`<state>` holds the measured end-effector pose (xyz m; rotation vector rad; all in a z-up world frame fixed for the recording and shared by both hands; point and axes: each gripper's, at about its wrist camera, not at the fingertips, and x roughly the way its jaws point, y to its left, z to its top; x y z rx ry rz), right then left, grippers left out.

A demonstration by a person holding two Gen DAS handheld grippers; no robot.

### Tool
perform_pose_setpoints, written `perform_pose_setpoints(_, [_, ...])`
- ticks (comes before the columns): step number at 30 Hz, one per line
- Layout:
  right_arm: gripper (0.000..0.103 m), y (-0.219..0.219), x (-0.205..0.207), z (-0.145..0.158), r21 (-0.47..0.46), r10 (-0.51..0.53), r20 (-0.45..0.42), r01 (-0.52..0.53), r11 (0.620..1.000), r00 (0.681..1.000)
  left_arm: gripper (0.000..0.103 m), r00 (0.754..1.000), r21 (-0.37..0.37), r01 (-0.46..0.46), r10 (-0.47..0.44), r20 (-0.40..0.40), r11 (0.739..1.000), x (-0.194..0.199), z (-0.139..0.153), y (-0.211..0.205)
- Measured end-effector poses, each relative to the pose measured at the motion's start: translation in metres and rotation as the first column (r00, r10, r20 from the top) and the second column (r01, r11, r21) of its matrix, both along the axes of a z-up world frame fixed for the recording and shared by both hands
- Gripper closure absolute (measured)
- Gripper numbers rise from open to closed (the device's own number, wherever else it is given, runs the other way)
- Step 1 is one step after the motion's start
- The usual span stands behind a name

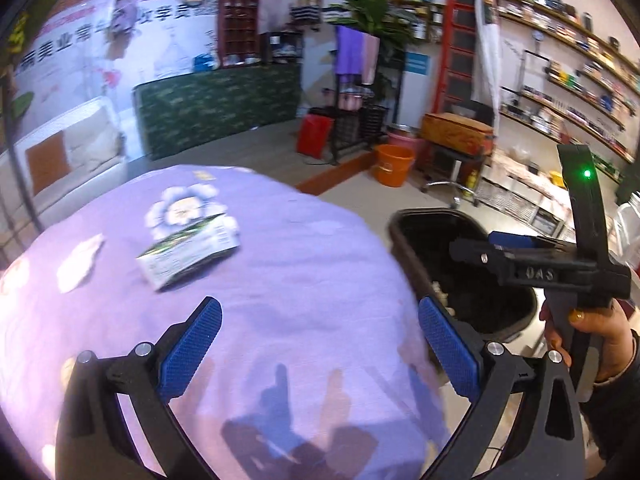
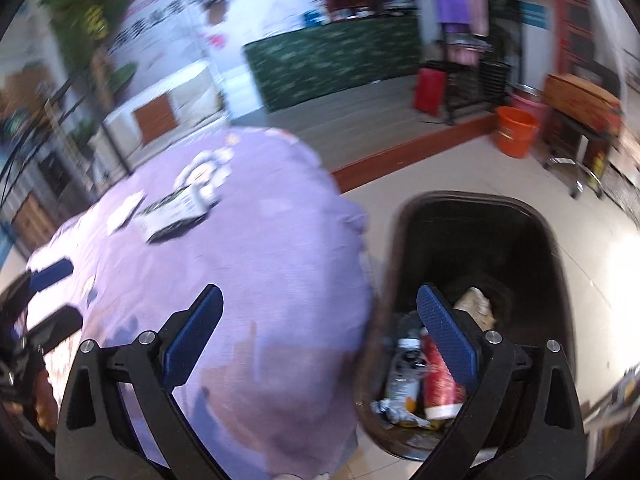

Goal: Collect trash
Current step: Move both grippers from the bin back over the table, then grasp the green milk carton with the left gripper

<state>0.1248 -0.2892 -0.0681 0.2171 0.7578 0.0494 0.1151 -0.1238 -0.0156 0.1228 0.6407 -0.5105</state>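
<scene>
Trash: flattened packet (image 1: 188, 250) mid-tablecloth (image 1: 300, 272) | bin (image 2: 472, 216) beside table | left gripper (image 1: 320, 344), right gripper (image 2: 320, 344) both spread, empty | risk: thin packet slips pinch, cloth bunches.

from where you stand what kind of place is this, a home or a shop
Probably a small shop, perhaps a beauty salon. Long wall shelves are packed with small products, a big printed banner covers the back wall, and a counter stands under it.
</scene>
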Motion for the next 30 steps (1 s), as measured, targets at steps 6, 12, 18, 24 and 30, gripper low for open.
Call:
perform_pose_setpoints(6, [0.007,0.047,0.022,0.004,-0.023,0.142,-0.010,-0.143,0.990,0.990,0.006,0.996,-0.012,-0.082,0.082,-0.035,0.997,0.010,-0.004,0.038])
perform_pose_setpoints(12, [0.006,0.073,0.037,0.008,-0.032,0.209,-0.028,-0.210,0.977,0.977,0.006,0.991,-0.003,-0.102,0.101,-0.091,0.995,0.026,-0.014,0.067])
perform_pose_setpoints(18, [0.006,0.073,0.042,0.012,-0.022,0.213,-0.027,-0.214,0.977,0.977,0.006,0.991,0.071,-0.072,0.079,-0.112,0.995,0.048,-0.020,0.081])
perform_pose_setpoints(24, [0.006,0.067,0.045,0.008,-0.001,0.194,-0.047,-0.195,0.981,0.980,0.006,0.991,0.138,0.006,0.012,-0.134,0.990,0.089,-0.017,0.085])
perform_pose_setpoints(30, [0.006,0.060,0.046,0.006,0.015,0.181,-0.063,-0.180,0.984,0.982,0.006,0.982,0.282,0.131,-0.085,-0.169,0.950,0.141,-0.025,0.059])
